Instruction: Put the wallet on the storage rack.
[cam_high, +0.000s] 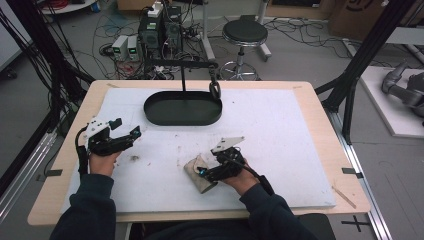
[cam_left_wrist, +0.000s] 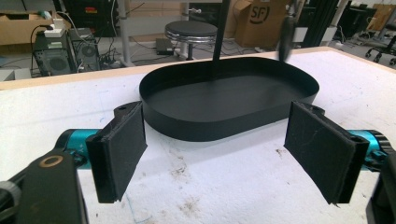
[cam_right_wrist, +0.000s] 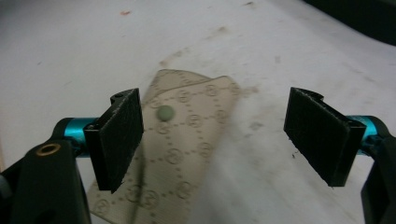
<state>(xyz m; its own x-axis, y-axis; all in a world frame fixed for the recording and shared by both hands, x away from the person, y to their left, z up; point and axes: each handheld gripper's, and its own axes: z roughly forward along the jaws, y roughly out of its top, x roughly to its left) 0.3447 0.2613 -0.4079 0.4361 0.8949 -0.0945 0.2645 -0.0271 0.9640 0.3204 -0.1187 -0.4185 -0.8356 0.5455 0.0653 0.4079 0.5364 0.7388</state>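
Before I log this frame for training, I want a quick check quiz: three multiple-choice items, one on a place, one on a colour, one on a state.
1. Where does the patterned pouch lie?
A. in the tray
B. on the white mat under the right gripper
C. on the stool

2. What colour is the oval tray?
A. black
B. white
C. teal

3. How do the left gripper's jaws stand?
A. shut on the pouch
B. shut on nothing
C. wide open

Answers: 1 B, the pouch sits on the mat between the right gripper's open jaws; 2 A, its wall and floor are black; 3 C, bare mat shows between its pads.

Prob. a lab: PC towers (cam_high: 160, 30), floor cables (cam_high: 115, 22), stool (cam_high: 244, 34).
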